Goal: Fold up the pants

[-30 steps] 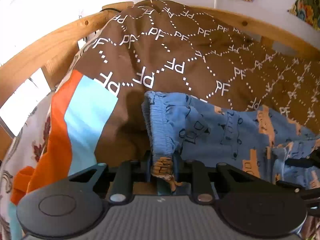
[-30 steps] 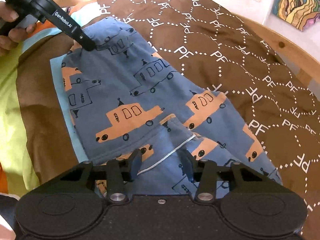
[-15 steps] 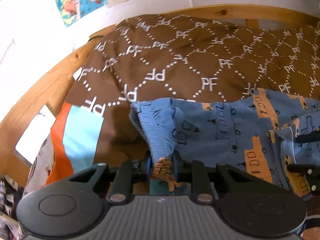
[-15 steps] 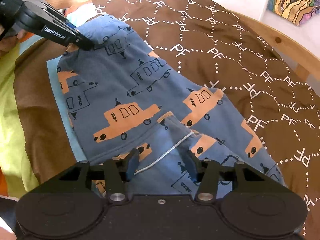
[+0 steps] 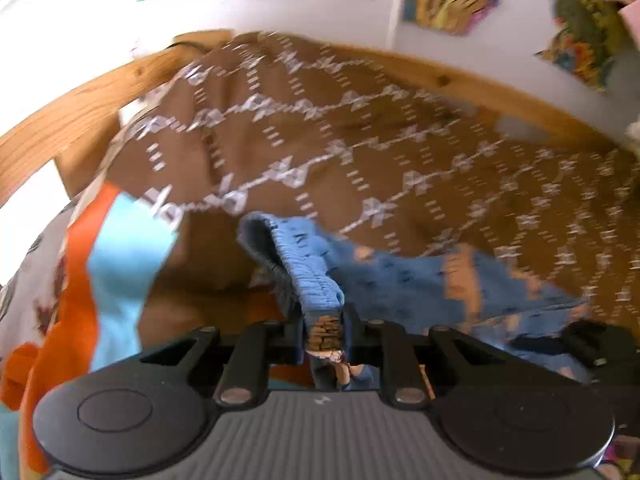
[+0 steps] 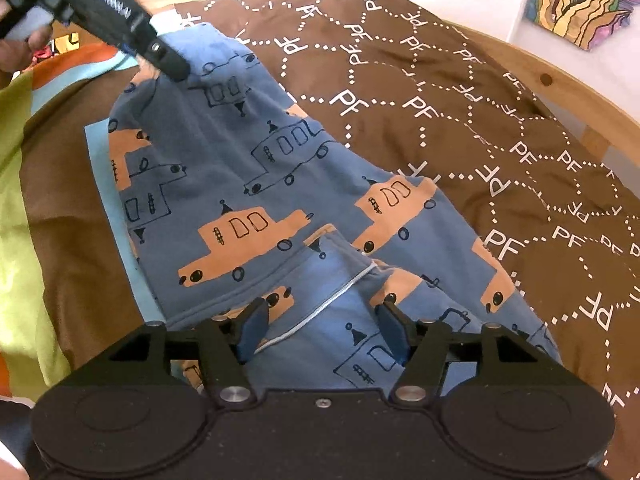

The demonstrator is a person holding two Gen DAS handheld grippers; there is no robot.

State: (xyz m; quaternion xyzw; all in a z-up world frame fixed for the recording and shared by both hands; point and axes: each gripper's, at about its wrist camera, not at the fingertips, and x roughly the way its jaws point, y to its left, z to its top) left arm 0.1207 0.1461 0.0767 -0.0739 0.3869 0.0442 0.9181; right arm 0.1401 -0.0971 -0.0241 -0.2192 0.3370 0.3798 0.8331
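Blue pants [image 6: 248, 184] printed with orange cars lie spread on a brown bed cover. My left gripper [image 5: 324, 328] is shut on the gathered waistband [image 5: 308, 280], which rises off the cover, and its jaws are squeezing closer. The right wrist view shows that gripper [image 6: 168, 60] at the top left, pinching the waist corner, with a person's hand [image 6: 16, 40] behind it. My right gripper [image 6: 322, 316] sits low over the near leg end. Its jaws are opening, with a fold and white seam line [image 6: 332, 300] lying loose between the pads.
The brown cover [image 6: 440, 120] with white PF lettering fills the bed. A wooden bed rail [image 6: 560, 80] curves round the far side and shows as a rail [image 5: 80, 112] at left. Green fabric [image 6: 16, 200] and orange and light blue stripes [image 5: 100, 260] lie left. Pictures [image 6: 580, 0] hang on the wall.
My left gripper has risen and swung with the waistband still in it, and its view is now blurred. The right gripper's jaws have spread wider off the fabric.
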